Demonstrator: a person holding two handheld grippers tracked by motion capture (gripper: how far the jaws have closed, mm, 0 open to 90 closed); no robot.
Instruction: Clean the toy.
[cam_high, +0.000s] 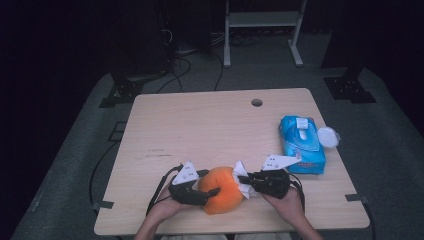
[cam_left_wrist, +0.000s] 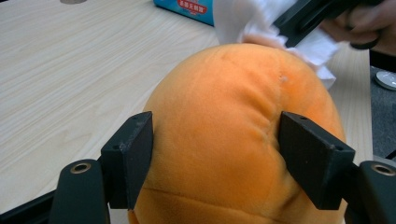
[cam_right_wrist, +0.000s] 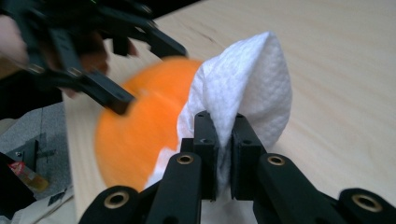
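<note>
The wooden table (cam_high: 210, 125) is carrying everything, and the work is happening at its near edge, close to the person, probably because both hands are reaching it easily there. On the right side of the table a blue pack of wet wipes (cam_high: 301, 145) is lying with its lid turned open, well apart from the work; I judge the wipe in use is coming from it.

The orange plush ball (cam_high: 222, 190) is sitting on the table near the front edge, between the two grippers. The left gripper (cam_left_wrist: 215, 154) is clamping it: its jaws are standing wide and pressing into the soft sides, one on each flank. It seems this grip is keeping the ball from rolling or turning while the other side is being cleaned.

The right gripper (cam_right_wrist: 224, 154) is pinching a white wipe (cam_right_wrist: 247, 88), with its jaws closed almost together on the folded cloth. The wipe is standing up above the jaws and is touching the ball's right side, so a broad part of the cloth is meeting the plush surface for rubbing.
</note>
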